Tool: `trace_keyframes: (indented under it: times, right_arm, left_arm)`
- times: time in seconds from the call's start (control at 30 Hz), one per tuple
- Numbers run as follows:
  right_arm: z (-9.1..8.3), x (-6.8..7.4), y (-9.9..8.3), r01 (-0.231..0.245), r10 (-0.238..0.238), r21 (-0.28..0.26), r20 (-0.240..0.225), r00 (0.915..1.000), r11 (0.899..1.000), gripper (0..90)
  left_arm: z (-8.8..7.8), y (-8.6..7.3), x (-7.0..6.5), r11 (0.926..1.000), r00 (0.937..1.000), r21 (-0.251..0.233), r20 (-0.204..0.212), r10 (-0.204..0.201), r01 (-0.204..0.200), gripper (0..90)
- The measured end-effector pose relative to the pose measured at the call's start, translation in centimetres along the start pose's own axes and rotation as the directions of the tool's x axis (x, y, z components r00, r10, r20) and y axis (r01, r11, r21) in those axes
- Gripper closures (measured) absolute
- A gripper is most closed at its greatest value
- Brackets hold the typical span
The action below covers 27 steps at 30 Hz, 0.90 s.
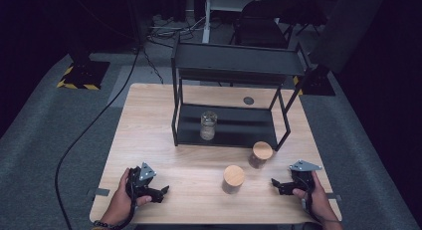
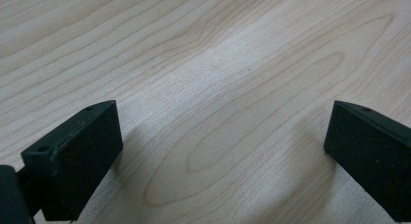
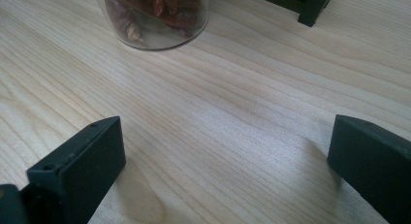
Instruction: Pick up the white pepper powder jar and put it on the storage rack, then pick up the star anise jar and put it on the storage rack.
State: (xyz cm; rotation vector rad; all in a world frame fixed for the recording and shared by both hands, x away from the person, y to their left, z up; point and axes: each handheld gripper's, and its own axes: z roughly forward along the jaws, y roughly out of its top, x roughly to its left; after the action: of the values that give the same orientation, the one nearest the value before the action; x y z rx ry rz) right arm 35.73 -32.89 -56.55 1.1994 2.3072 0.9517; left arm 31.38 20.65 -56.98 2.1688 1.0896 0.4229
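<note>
Wooden desk (image 1: 164,140) under dim light, both tools low at the near edge, left tool (image 1: 160,191) and right tool (image 1: 276,184) gaping wide and empty, two lidded jars (image 1: 233,178) standing between them.

1. No word, label, brand name or number can be read in any of the three views.
2. The one sign-like marking is a band of yellow and black hazard stripes (image 1: 74,84) along the edge of a dark base plate on the floor, far left of the worktop (image 1: 149,140) in the high view; it carries no lettering.
3. A second striped edge (image 1: 296,81) shows behind the rack, also without lettering.
</note>
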Motion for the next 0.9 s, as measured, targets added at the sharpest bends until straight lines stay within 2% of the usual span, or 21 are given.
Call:
trace_keyframes:
  times: [0.9]
  right_arm:
    - [-0.01, 0.03, 0.00, 0.004, -0.004, 0.000, -0.004, 1.0000, 1.000, 0.0]
  left_arm:
    - [0.02, 0.01, 0.09, 1.0000, 1.0000, 0.000, 0.005, 0.007, -0.007, 0.0]
